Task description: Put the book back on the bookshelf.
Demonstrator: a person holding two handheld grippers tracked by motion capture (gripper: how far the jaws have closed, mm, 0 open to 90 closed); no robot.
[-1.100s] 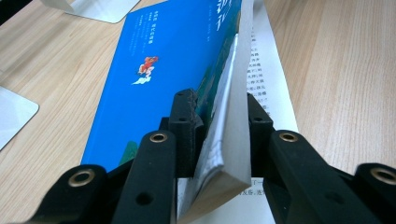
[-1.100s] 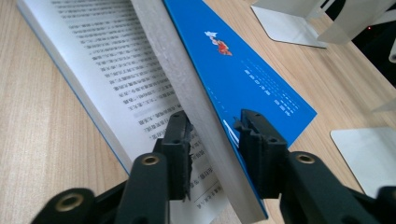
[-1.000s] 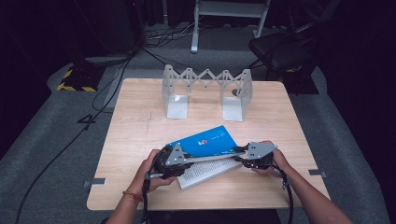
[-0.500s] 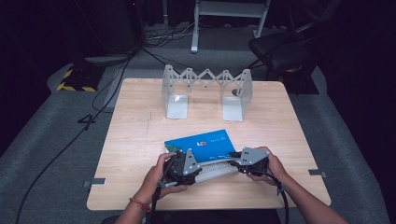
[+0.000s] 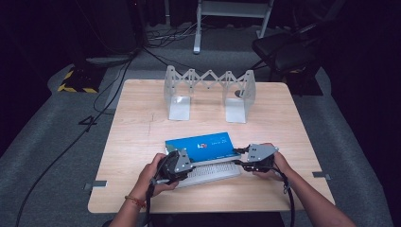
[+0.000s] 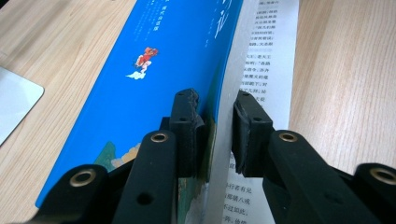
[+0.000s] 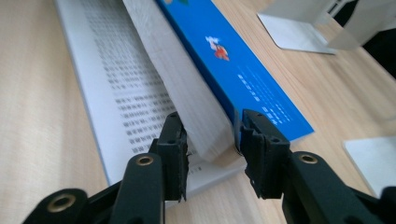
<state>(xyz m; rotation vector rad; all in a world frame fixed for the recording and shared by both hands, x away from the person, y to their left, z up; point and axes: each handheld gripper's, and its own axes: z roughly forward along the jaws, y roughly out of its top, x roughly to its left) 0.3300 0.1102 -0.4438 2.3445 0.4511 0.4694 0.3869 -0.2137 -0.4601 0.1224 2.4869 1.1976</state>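
Your L gripper (image 6: 212,135) has just been closing and now pinches the blue cover plus a wad of pages of the book (image 5: 201,145) at its left end. R gripper (image 7: 210,149) has just been opening; its jaws straddle the raised page block at the right end, and whether the pads press you can't tell. The book lies at the table (image 5: 142,123) front, long axis running across between both hands, spine on the far side, lower pages flat and text up. Both hands are equally near. Near table edge is close behind your wrists; open wood lies beyond, up to the folding bookend rack (image 5: 208,90), well apart.
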